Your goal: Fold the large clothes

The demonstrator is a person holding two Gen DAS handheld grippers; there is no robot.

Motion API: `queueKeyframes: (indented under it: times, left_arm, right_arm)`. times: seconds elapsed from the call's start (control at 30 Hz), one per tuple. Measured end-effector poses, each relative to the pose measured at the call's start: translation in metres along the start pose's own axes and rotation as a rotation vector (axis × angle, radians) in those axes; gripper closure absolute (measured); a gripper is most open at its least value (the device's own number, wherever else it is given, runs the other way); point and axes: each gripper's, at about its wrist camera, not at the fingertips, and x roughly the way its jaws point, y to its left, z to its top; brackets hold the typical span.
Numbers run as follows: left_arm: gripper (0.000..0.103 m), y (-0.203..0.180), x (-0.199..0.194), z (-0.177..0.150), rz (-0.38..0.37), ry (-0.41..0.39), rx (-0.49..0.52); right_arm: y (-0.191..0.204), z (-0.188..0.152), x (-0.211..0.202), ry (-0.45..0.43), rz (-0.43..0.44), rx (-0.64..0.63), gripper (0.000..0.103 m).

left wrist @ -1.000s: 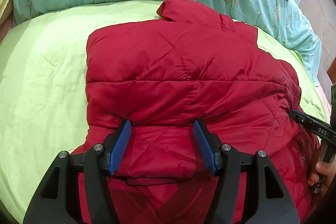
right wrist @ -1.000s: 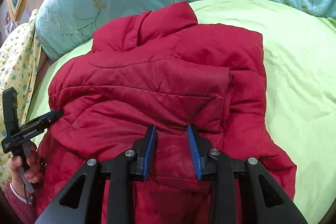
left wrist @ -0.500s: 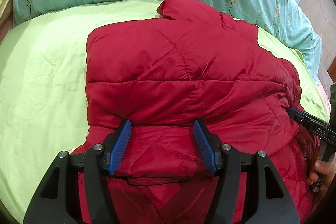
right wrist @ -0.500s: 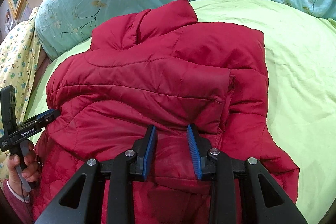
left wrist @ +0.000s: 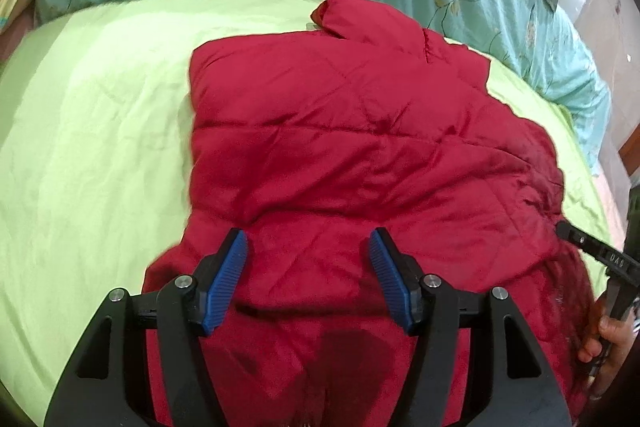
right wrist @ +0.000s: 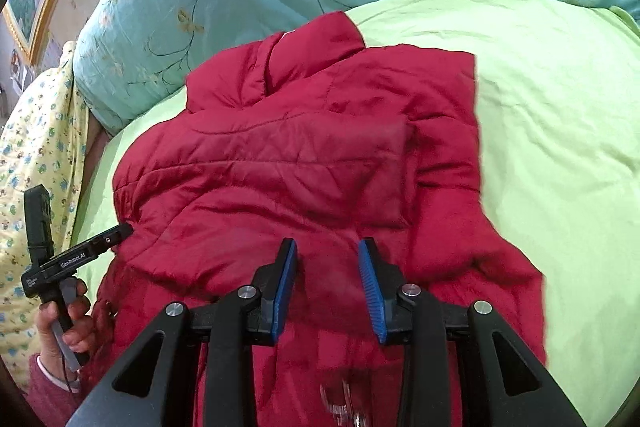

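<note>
Our right gripper (right wrist: 327, 285) jaws are opening, pulled back off the red jacket (left wrist: 360, 155), nothing clamped; left gripper (left wrist: 308, 279) holds wide above its hem; jacket lies folded mid-bed (left wrist: 100, 147), collar toward the pillows, so that fold looks released.

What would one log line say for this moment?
jacket: red, partly folded on green sheet | left gripper: open over hem | right gripper: opening, jacket between pads

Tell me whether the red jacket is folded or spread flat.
Partly folded: the red puffer jacket has a sleeve laid across its body, on the green sheet.
</note>
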Motion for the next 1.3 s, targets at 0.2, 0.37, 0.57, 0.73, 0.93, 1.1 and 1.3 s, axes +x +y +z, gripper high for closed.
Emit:
queueKeyframes:
  times: [0.2,0.37,0.57,0.73,0.93,1.1,1.3]
  left_arm:
    - [0.04,0.003,-0.031,-0.027,-0.018,0.008,-0.004]
    - [0.04,0.01,-0.055,-0.056,-0.041,0.013,-0.016]
    - [0.04,0.021,-0.078,-0.088,-0.045,0.033,-0.045]
    - [0.04,0.031,-0.103,-0.113,-0.034,0.024,-0.059]
    - [0.04,0.045,-0.126,-0.14,-0.017,0.017,-0.092]
    - [0.04,0.049,-0.134,-0.158,-0.012,0.028,-0.113]
    - [0.04,0.055,-0.136,-0.178,0.009,0.063,-0.113]
  right_arm:
    - [-0.01,-0.02,-0.027,0.032,0.011,0.031,0.055]
    - [-0.014,-0.037,-0.046,0.04,0.021,0.042,0.051]
    - [-0.015,-0.058,-0.071,0.044,0.006,0.026,0.044]
    - [-0.02,-0.078,-0.102,0.01,-0.076,0.002,0.034]
    - [-0.027,-0.105,-0.125,0.034,-0.173,-0.013,0.027]
    - [-0.021,-0.127,-0.123,0.105,-0.187,-0.043,0.026]
    - [-0.017,-0.159,-0.12,0.203,-0.155,-0.084,0.031]
